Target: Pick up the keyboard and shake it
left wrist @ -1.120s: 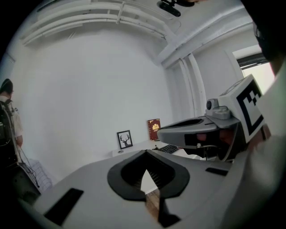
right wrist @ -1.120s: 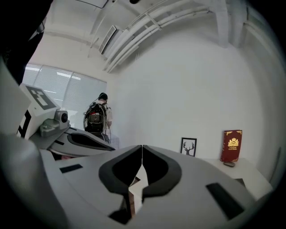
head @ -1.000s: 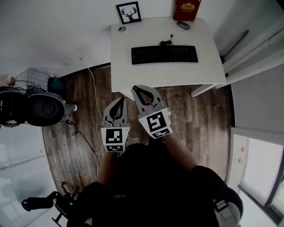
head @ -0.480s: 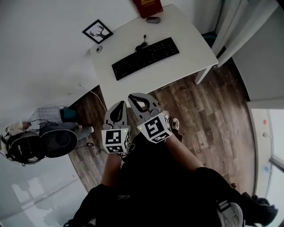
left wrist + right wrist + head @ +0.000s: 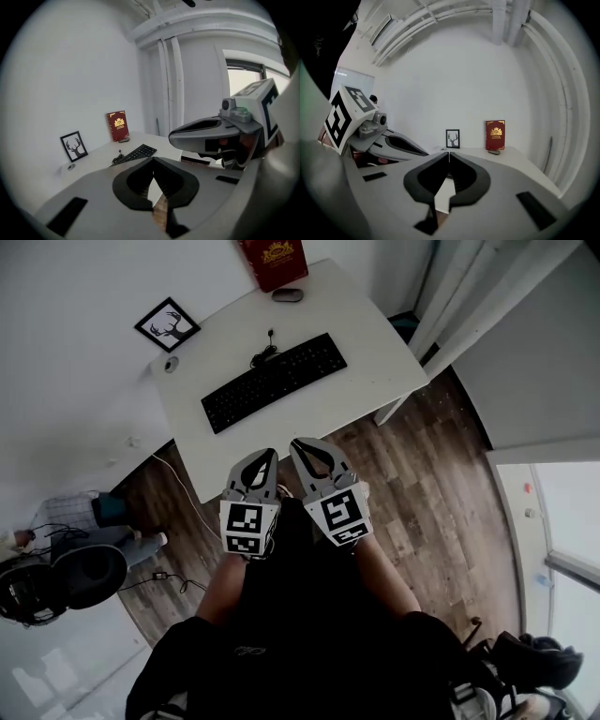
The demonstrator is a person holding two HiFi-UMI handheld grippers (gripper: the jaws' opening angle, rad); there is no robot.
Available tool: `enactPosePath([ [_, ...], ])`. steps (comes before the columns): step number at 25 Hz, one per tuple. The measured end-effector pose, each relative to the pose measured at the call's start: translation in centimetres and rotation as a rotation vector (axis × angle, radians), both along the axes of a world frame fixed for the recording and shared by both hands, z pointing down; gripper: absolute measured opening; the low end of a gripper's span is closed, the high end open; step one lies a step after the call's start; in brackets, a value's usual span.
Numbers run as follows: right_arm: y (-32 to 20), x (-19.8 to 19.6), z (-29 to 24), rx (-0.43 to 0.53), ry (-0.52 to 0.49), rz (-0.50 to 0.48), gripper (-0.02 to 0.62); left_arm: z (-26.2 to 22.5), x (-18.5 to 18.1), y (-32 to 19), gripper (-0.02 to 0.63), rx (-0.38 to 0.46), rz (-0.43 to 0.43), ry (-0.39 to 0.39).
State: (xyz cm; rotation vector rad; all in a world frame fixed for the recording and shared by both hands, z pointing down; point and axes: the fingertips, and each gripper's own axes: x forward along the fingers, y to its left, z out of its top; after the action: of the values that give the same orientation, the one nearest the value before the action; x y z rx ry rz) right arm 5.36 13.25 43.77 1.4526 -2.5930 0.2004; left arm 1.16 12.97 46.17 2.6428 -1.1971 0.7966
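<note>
Head view: left gripper (image 5: 265, 455), right gripper (image 5: 299, 443) closed, empty.

- The keyboard (image 5: 274, 382) is laid across the middle of the surface (image 5: 375, 357).
- A book (image 5: 273, 261) is stood at the far edge against the wall, with a mouse (image 5: 287, 294) just before it.
- A picture frame (image 5: 168, 323) is propped at the far left corner.
- The left tool (image 5: 266, 456) and right tool (image 5: 298, 443) are held side by side by the near edge, apart from the keyboard.
</note>
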Motion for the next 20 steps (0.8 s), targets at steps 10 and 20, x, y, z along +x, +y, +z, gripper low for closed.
enactPosePath([
  [10,-7.5,-5.6,3.4,-0.125,0.132,-0.119,0.021,2.9,-6.4,-6.8,0.003,-0.1,0.064,-0.008],
  [20,-10.7,-11.2,5.5,-0.253,0.218,-0.174,0.021,6.8,-13.8,-13.3,0.003,-0.179,0.278,-0.156],
])
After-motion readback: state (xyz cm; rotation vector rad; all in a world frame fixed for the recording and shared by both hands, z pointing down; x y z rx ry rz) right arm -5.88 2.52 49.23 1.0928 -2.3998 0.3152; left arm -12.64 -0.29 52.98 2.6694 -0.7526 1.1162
